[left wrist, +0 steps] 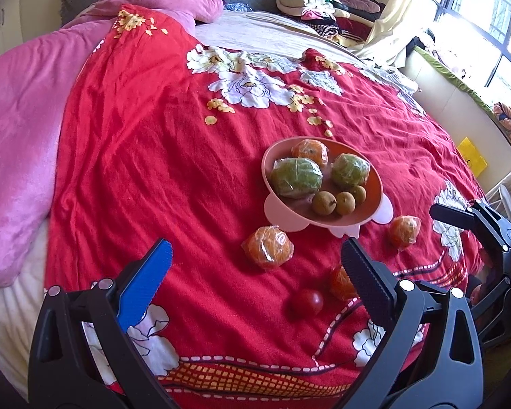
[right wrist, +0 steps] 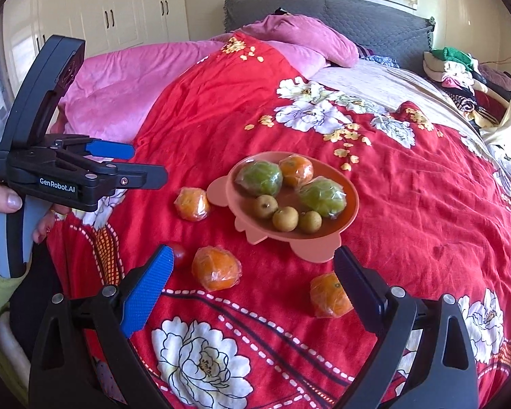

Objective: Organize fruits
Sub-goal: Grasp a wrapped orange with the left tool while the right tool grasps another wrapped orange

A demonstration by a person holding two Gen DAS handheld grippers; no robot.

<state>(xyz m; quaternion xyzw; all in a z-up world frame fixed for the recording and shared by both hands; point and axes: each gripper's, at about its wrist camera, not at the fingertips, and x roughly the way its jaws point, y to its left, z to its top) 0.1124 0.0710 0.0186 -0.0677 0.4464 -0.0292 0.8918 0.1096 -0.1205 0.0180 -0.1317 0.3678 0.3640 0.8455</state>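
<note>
Ribbed right tongs (right wrist: 255, 279), film-wrapped orange (right wrist: 216, 268)

One pink plastic plate (right wrist: 352, 201) holds two green plastic-wrapped fruits (right wrist: 259, 178), one wrapped orange (right wrist: 295, 170) and three small round brown fruits (right wrist: 285, 218). On the red floral bedspread (right wrist: 426, 211) lie three more wrapped oranges (right wrist: 216, 267) and one small red tomato (left wrist: 307, 302).
</note>
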